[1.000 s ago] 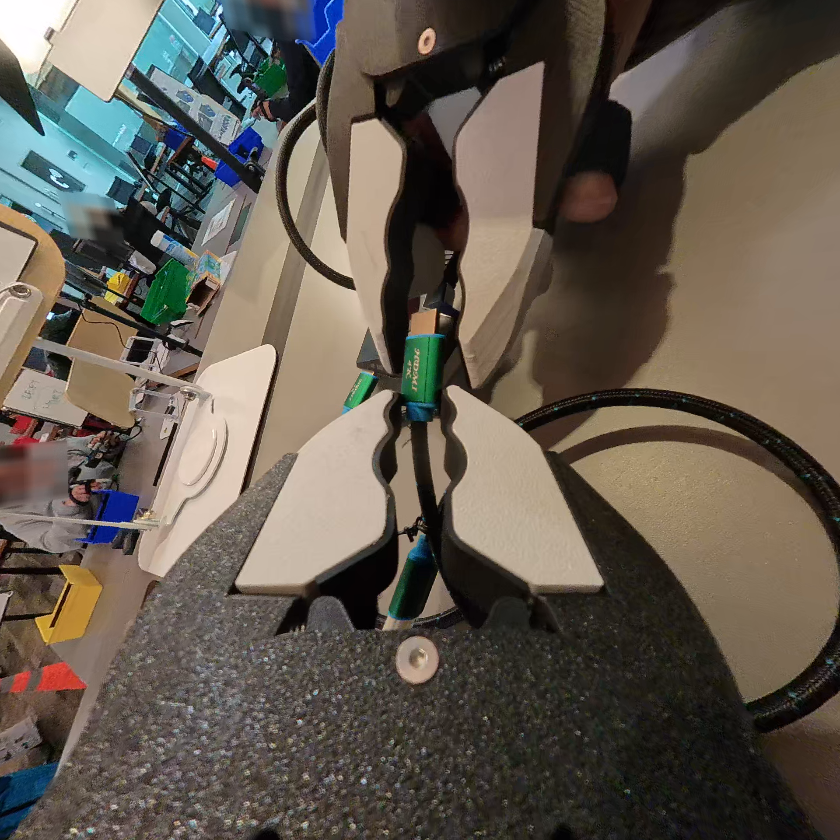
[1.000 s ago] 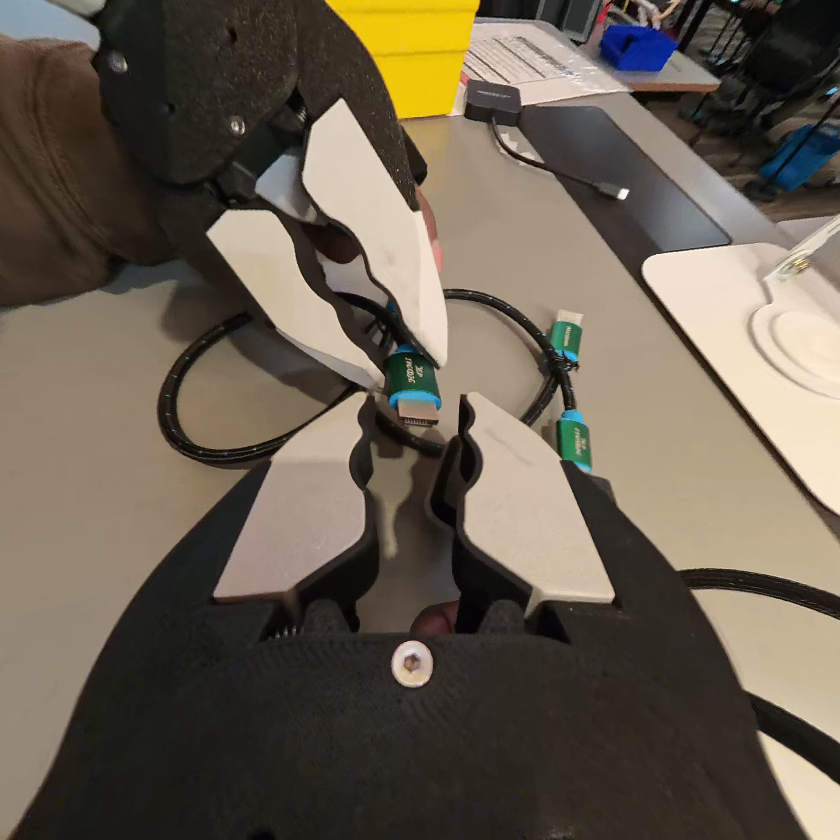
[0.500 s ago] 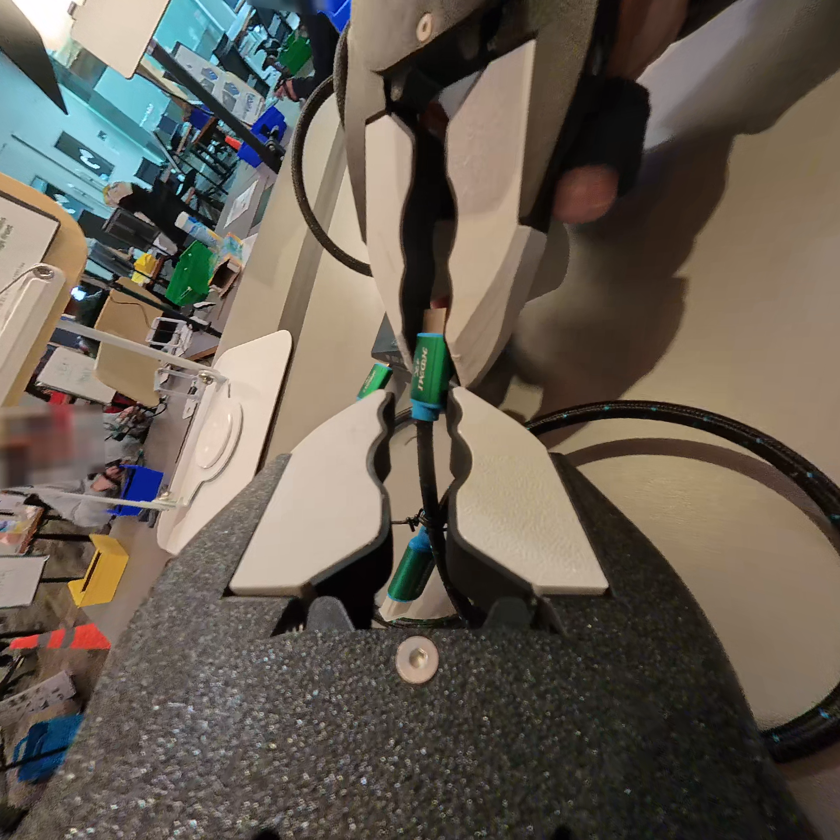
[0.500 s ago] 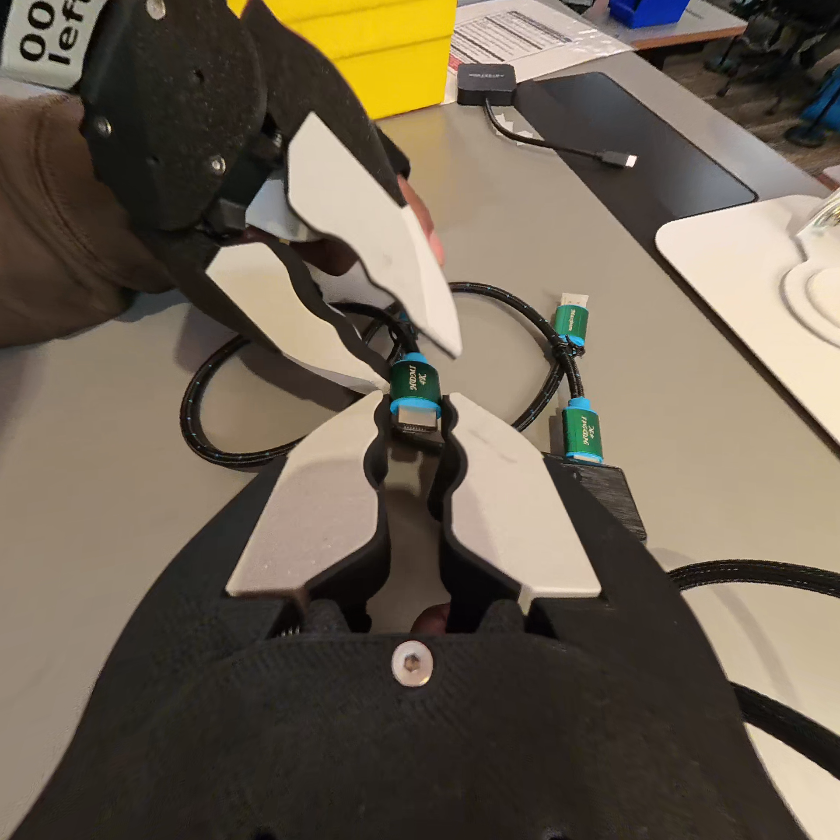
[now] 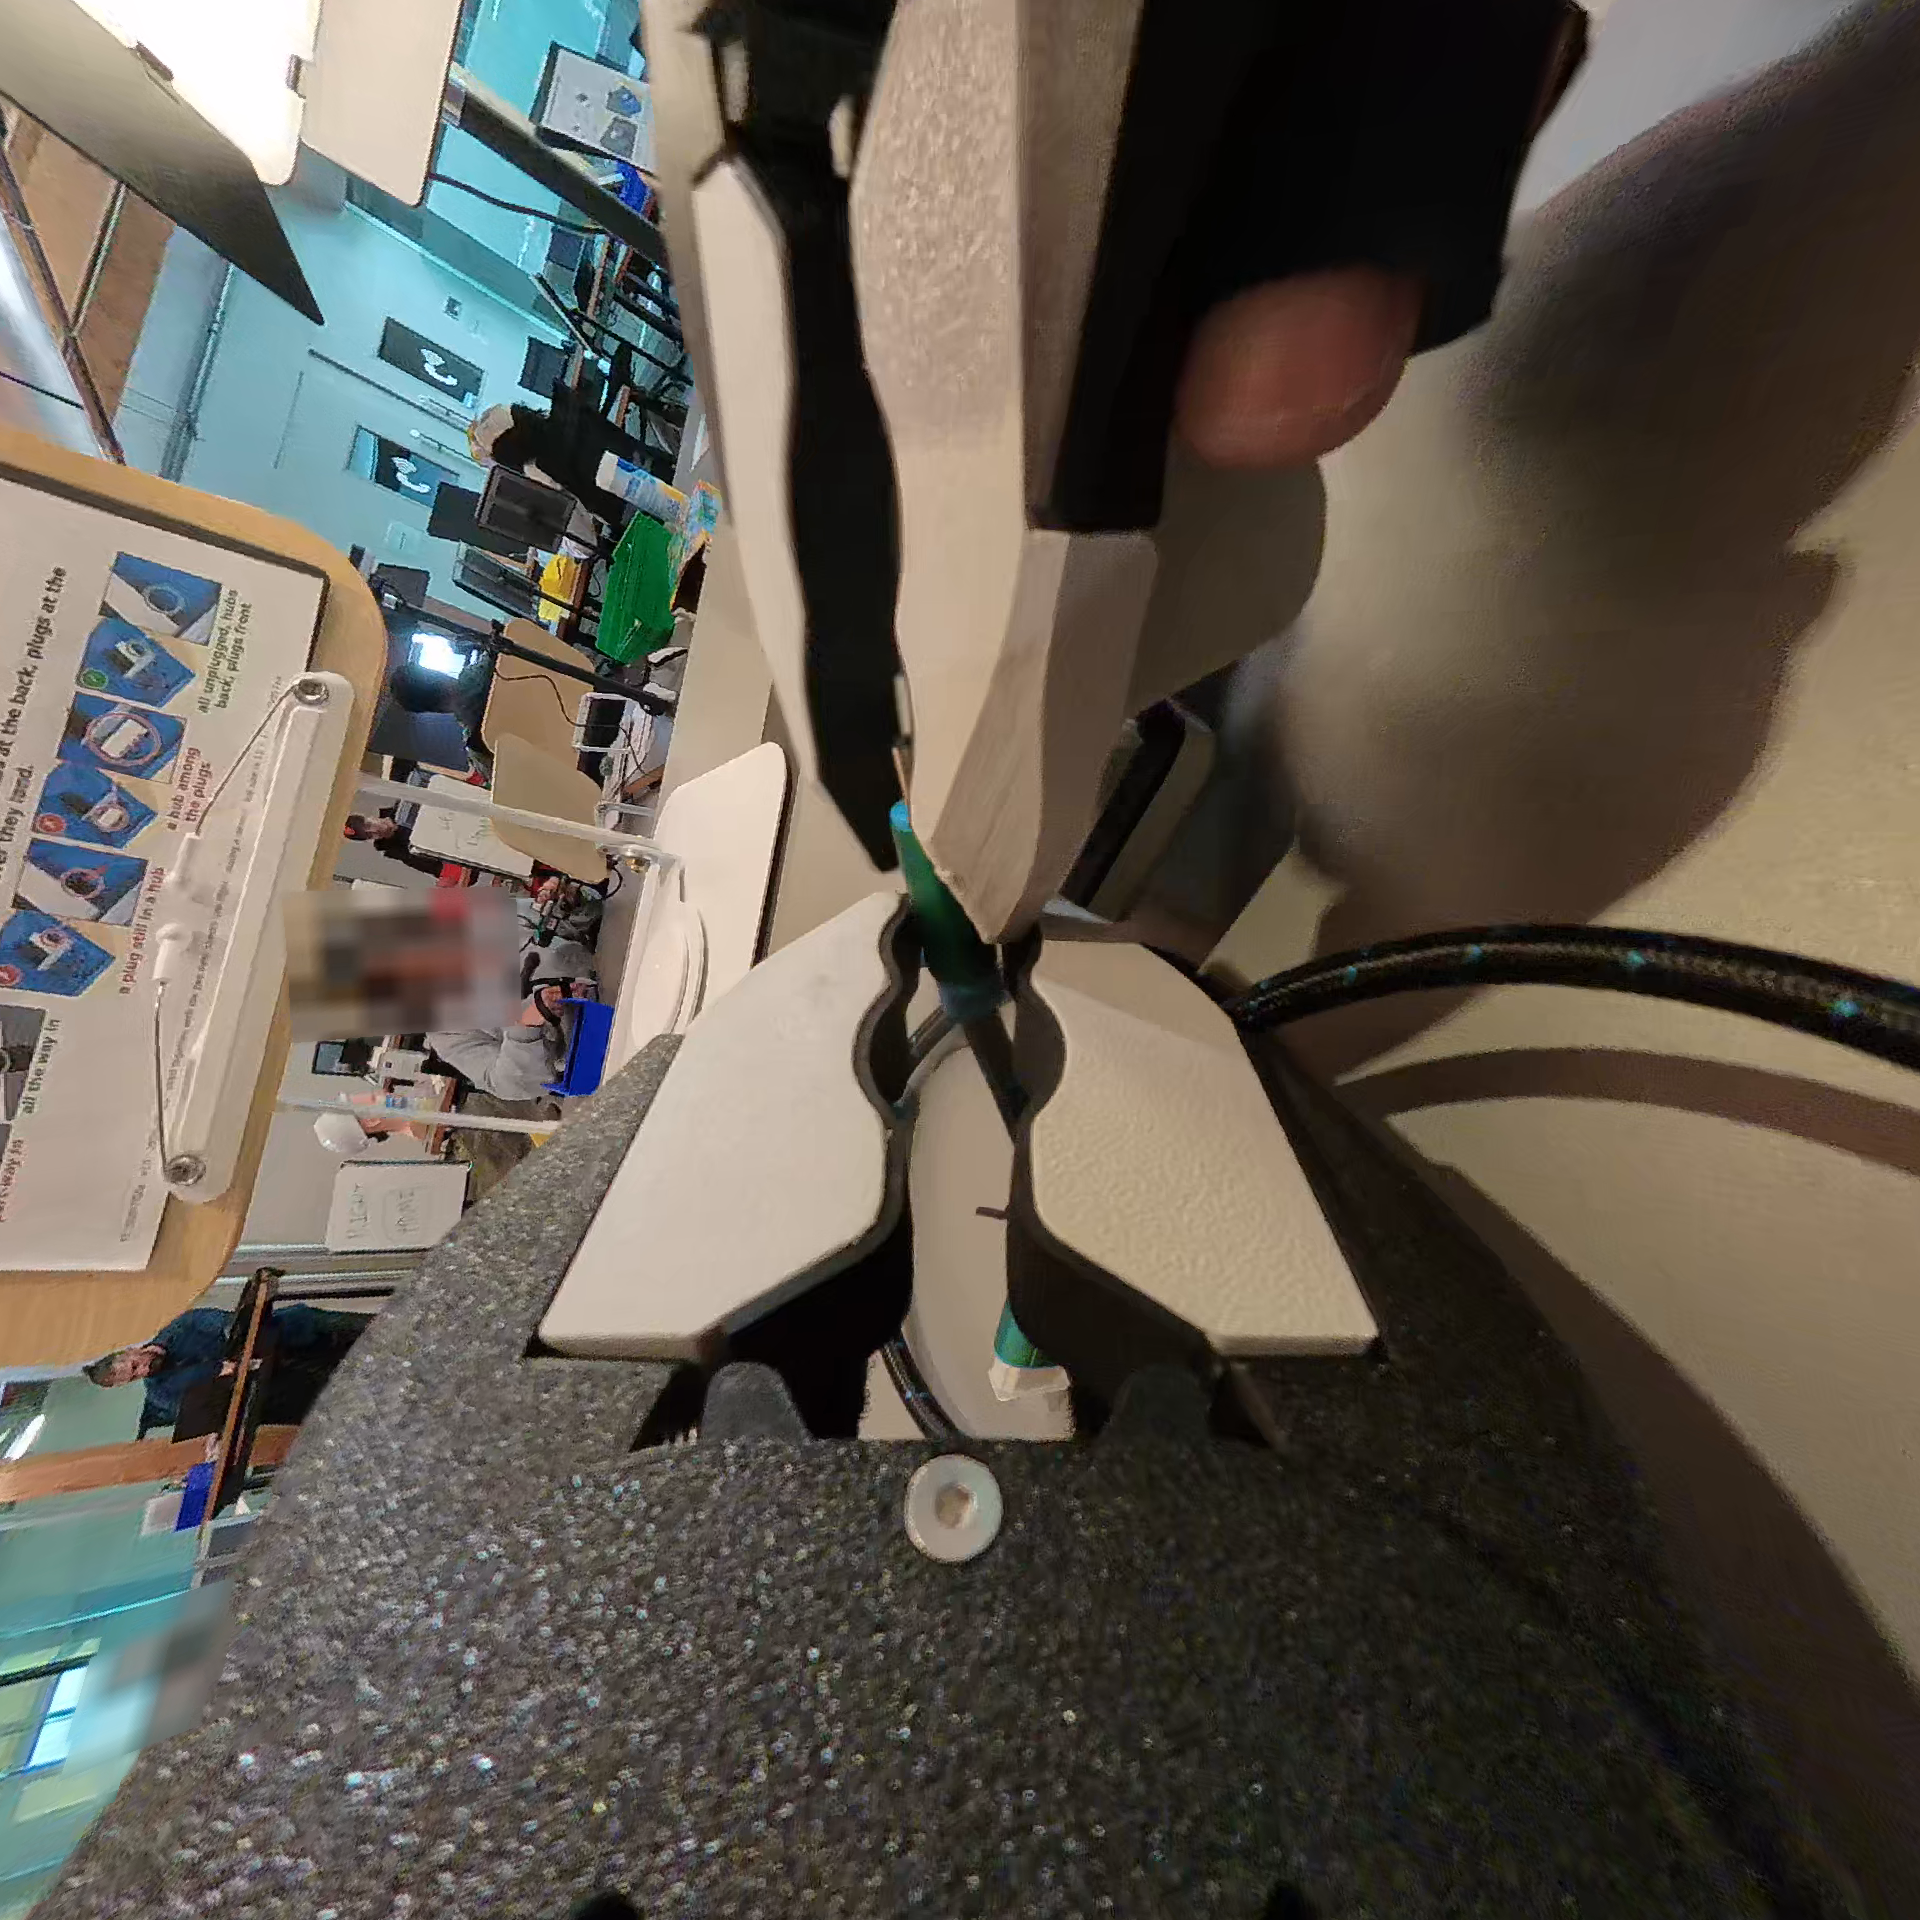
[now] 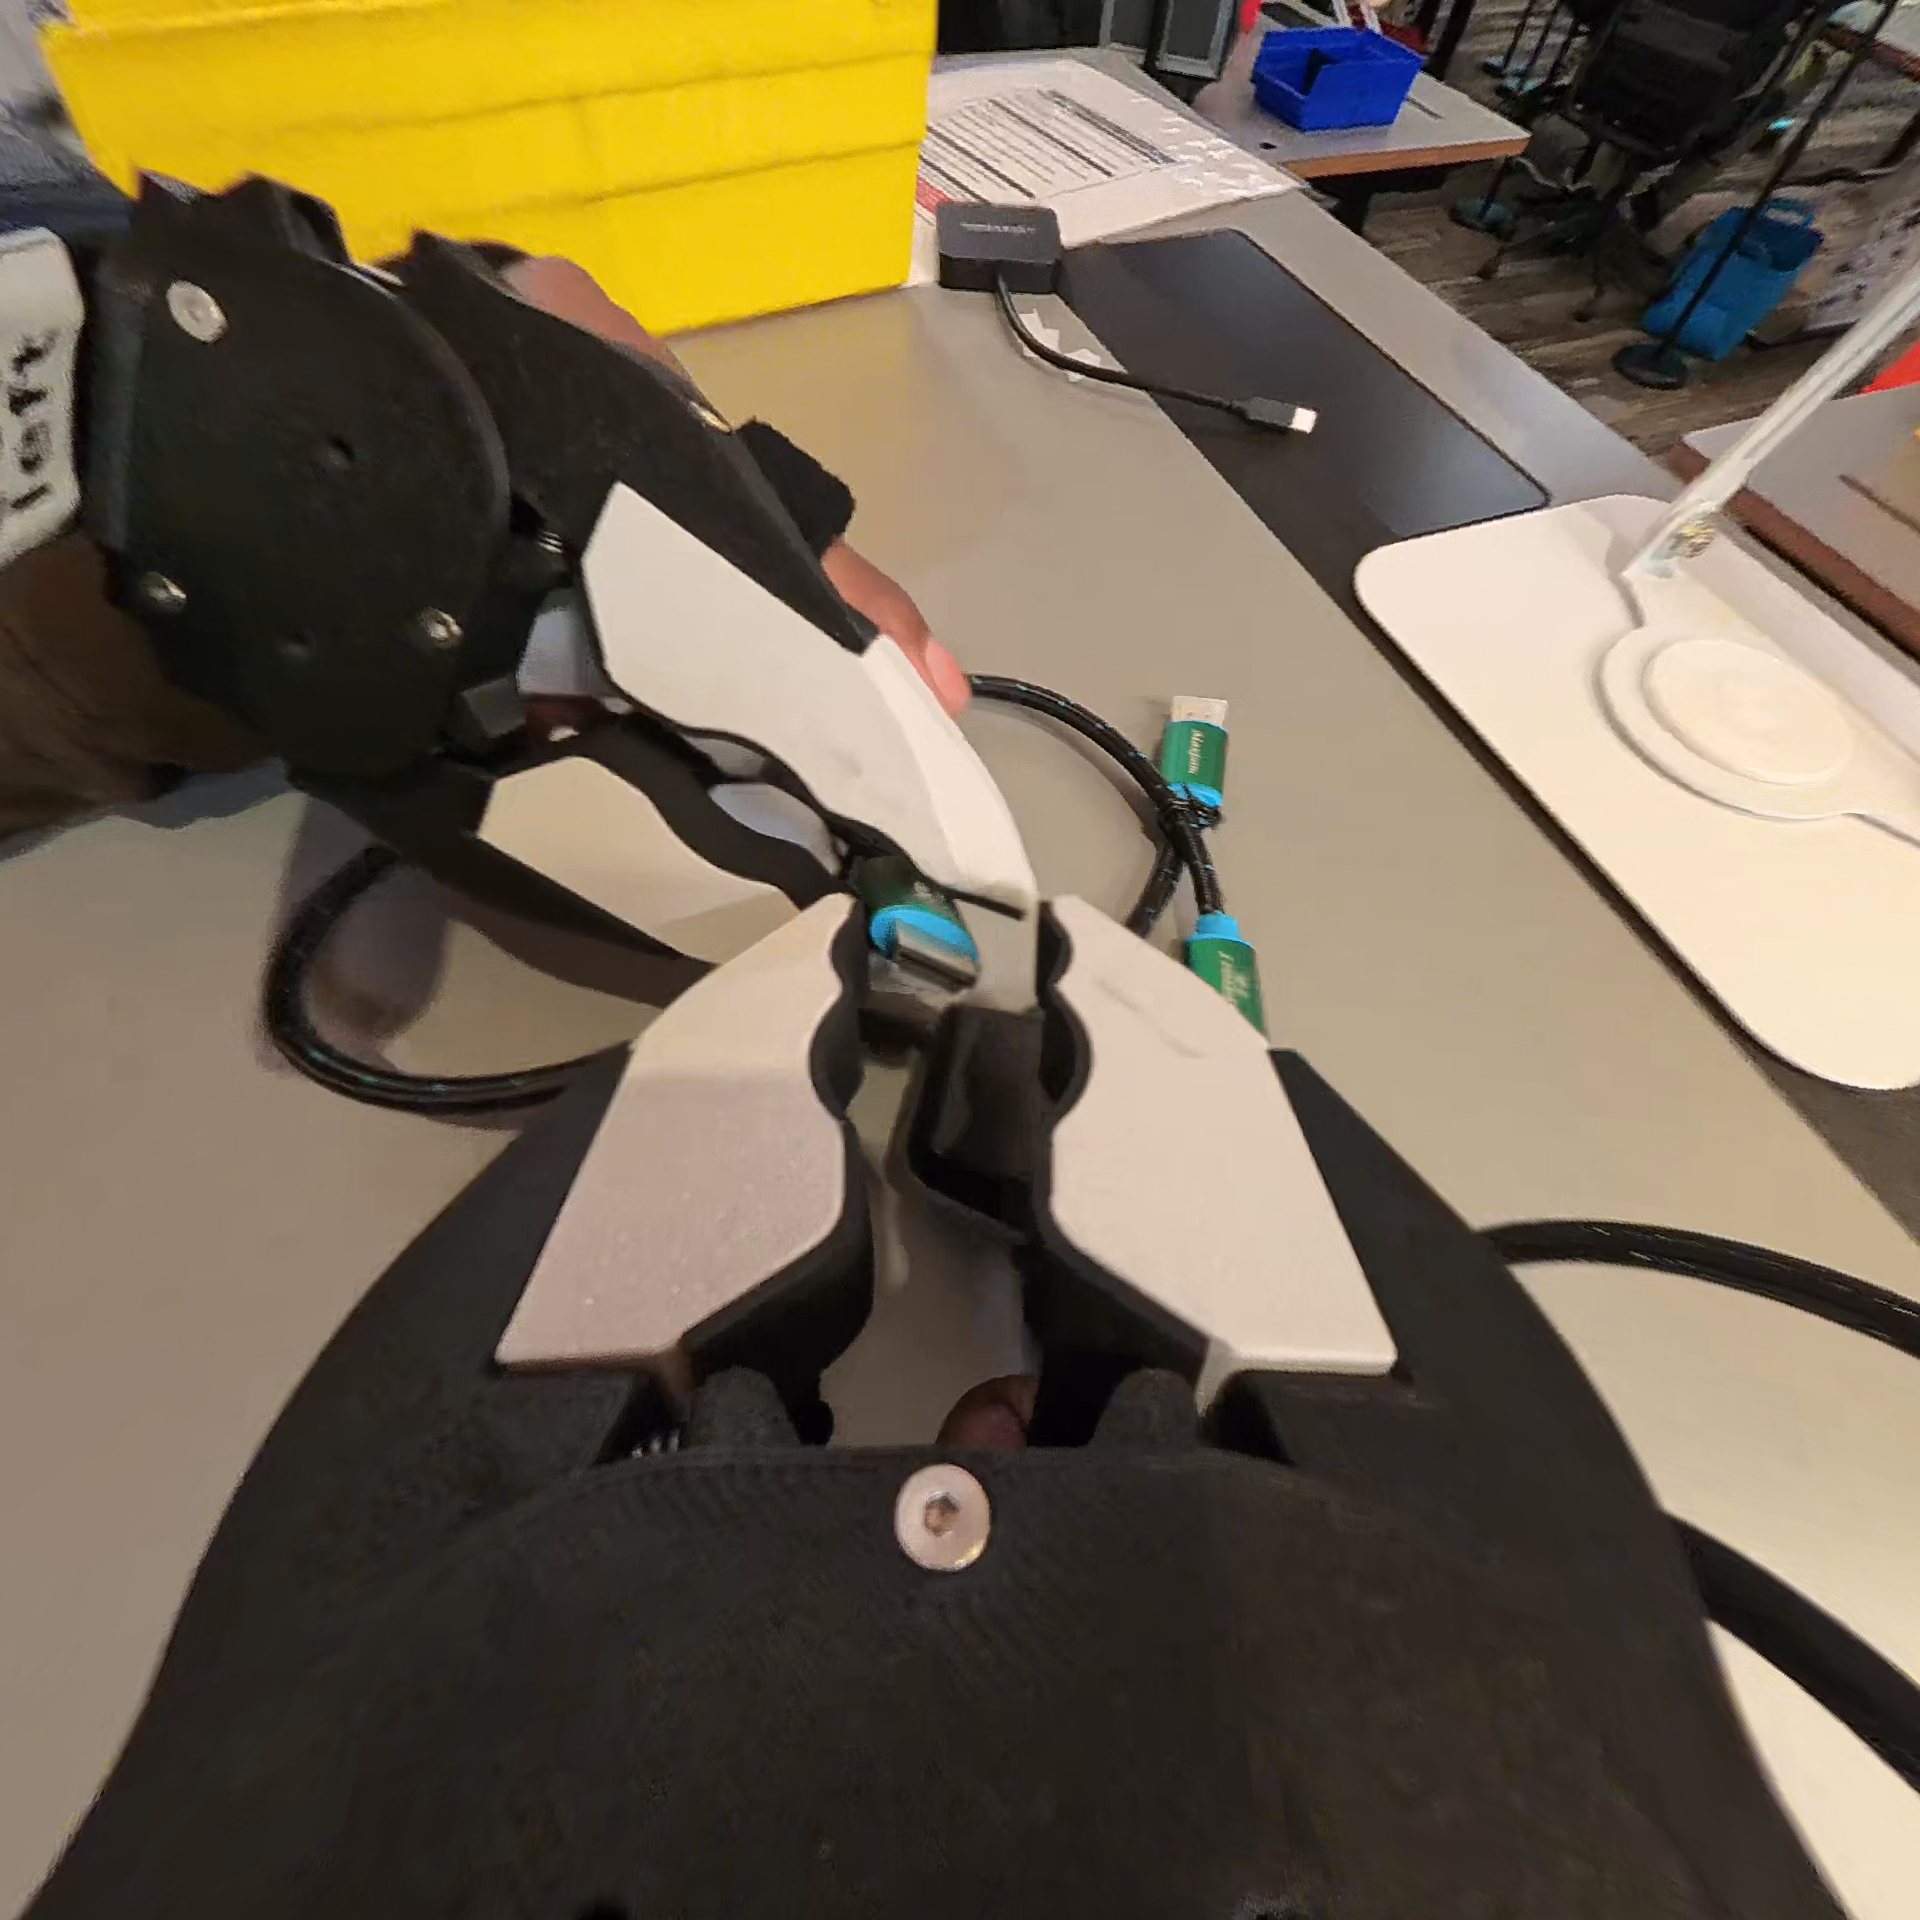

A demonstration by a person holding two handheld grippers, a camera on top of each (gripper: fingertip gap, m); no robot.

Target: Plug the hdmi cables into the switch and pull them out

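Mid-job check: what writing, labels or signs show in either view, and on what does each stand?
I do not quote writing; these things bear it:
Instruction sheet on the wooden board: large, legible print.
Two loose green plugs: light lettering.
White tag on the left gripper: cut off at the edge.
Printed sheet beside the yellow bin: too small.
Small whiteboard: blurred.
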